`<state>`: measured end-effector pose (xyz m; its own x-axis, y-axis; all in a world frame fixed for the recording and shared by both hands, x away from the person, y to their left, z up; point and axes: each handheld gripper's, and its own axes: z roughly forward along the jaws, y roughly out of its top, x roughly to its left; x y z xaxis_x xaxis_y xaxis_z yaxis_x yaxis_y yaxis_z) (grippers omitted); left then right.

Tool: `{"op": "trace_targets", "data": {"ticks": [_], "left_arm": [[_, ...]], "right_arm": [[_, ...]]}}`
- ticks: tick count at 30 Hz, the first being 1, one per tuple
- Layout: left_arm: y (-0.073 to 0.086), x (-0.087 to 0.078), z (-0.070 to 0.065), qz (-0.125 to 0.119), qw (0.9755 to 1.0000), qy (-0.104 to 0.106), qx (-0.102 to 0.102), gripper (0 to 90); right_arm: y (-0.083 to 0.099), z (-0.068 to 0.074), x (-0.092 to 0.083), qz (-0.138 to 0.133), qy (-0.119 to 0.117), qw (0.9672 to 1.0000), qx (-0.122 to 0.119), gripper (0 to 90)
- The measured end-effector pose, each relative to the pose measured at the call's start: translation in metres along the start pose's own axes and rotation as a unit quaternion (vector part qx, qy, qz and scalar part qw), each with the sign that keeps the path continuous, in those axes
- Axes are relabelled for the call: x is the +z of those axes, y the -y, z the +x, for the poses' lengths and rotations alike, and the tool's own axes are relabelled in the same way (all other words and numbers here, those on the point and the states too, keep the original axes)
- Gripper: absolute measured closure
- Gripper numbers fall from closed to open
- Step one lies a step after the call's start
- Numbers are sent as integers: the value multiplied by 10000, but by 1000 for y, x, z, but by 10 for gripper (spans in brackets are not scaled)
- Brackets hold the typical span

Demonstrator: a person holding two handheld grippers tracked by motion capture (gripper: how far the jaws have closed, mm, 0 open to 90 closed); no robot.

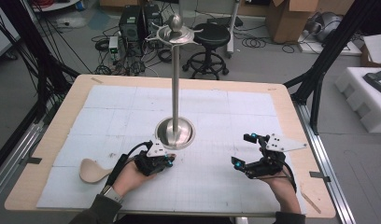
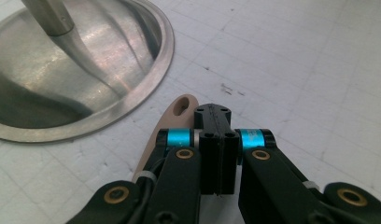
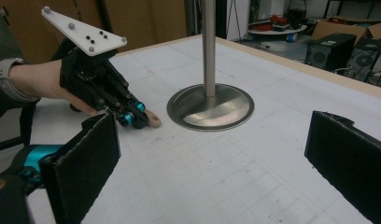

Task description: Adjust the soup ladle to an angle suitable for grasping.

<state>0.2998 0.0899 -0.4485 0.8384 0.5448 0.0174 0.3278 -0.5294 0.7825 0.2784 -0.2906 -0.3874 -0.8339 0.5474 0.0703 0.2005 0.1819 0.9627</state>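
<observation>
A long beige shoehorn lies flat on the white mat. Its broad end [image 1: 92, 170] shows left of the person's left hand, and its narrow end with a hole [image 2: 183, 105] pokes out beside the left gripper's tips. My left gripper [image 2: 212, 112] is low over the mat with its jaws pressed together and nothing visible between them. The shoehorn runs under its left side, and I cannot tell whether they touch. The tips sit just in front of the round base [image 1: 175, 132] of a tall steel stand [image 1: 175, 79]. My right gripper [image 1: 242, 149] rests open and empty at the right.
The stand's top [image 1: 175, 31] carries a knob and hooks high above the table. A wooden table edge [image 1: 296, 140] frames the white mat. Beyond the table are a stool [image 1: 210, 46], computer cases and cables on the floor.
</observation>
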Motion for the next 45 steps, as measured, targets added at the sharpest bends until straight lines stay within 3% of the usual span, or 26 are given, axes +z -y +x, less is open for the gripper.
{"op": "trace_targets", "data": {"ticks": [6,12,15,19,21,22,26,29,32,36,37,39,40,41,45], "left_arm": [[0,3,5,-38,9996,-279,-19,899],[0,-1,3,76,9992,-377,-56,898],[-1,-6,1,9,9995,-315,-23,897],[-3,-27,-2,-195,9996,-171,64,896],[-1,-40,1,-367,9993,55,-15,886],[-1,-40,1,-367,9993,55,-15,865],[1,-68,12,-573,9979,219,-187,865],[2,-78,16,-603,9978,227,-180,860],[3,-97,22,-648,9977,207,-69,843],[4,-109,25,-578,9979,270,129,809],[7,-115,28,-527,9975,326,344,760],[9,-117,30,-499,9972,351,423,683],[11,-119,32,-476,9967,343,556,683],[12,-121,34,-505,9958,364,677,618],[15,-126,40,-319,9960,496,671,416]], "right_arm": [[0,0,0,-3,-10,10000,23,23],[1,0,0,17,-13,10000,27,23],[1,0,0,10,-4,10000,20,23],[1,0,0,13,0,10000,14,24],[1,0,0,11,1,10000,16,23],[1,0,0,12,3,10000,11,23],[1,0,1,30,-3,10000,9,23],[1,0,2,37,-10,10000,11,23],[1,-1,2,41,-3,10000,21,23],[1,-1,2,37,-16,10000,38,23],[1,-1,2,24,-17,10000,29,23],[1,-1,2,23,-9,10000,29,23],[1,-1,3,24,-10,10000,36,23],[1,-1,3,30,-7,10000,22,23],[1,-1,4,42,-27,10000,17,23]]}}
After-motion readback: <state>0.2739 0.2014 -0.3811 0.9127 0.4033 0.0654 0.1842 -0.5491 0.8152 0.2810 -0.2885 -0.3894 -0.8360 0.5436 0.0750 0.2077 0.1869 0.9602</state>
